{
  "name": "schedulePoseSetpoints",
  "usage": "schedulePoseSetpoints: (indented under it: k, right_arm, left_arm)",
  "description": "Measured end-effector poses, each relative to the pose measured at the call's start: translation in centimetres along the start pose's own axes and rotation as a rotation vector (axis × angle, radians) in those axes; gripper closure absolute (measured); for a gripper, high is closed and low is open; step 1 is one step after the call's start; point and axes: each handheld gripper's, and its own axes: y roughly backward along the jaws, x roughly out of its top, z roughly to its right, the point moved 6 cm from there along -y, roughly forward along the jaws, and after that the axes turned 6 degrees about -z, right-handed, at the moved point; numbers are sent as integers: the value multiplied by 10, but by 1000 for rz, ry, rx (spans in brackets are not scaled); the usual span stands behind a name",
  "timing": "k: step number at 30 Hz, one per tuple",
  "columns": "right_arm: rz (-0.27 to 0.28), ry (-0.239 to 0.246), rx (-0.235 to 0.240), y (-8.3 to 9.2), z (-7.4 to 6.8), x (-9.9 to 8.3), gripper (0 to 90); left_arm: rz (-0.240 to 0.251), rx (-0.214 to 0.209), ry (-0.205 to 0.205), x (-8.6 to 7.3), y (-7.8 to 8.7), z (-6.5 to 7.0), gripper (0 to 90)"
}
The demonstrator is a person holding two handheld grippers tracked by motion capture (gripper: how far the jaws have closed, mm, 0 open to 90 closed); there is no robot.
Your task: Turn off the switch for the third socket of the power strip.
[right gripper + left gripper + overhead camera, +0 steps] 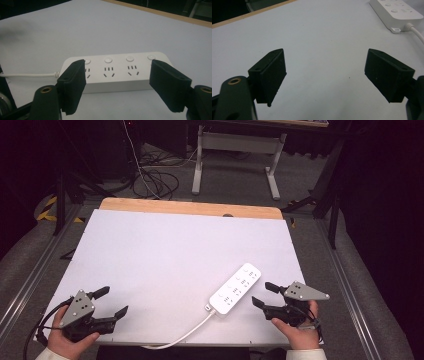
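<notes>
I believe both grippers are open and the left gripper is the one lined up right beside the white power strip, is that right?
Not quite: both are open, but the right gripper is the one beside the white power strip, as the high view shows. The right gripper view has the strip just beyond its spread jaws. The left gripper sits apart, over bare table.

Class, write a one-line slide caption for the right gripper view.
Open right claw faces a white power strip lying on the white table.
</notes>
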Motion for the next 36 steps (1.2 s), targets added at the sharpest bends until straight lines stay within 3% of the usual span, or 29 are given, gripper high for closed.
schedulePoseSetpoints:
  k: [9, 13, 25, 36]
  right_arm:
    - [1, 0, 23, -4, 5, -24, 254]
    - [10, -29, 42, -6, 7, -35, 238]
    - [-62, -39, 0, -10, 9, -65, 241]
    - [-20, -11, -17, -8, 10, -58, 235]
  left_arm:
    - [2, 3, 0, 0, 1, -1, 178]
    - [4, 5, 3, 0, 1, -1, 178]
    - [-29, -16, 1, -4, -2, -1, 163]
    - [-17, -9, 7, -3, -1, -4, 165]
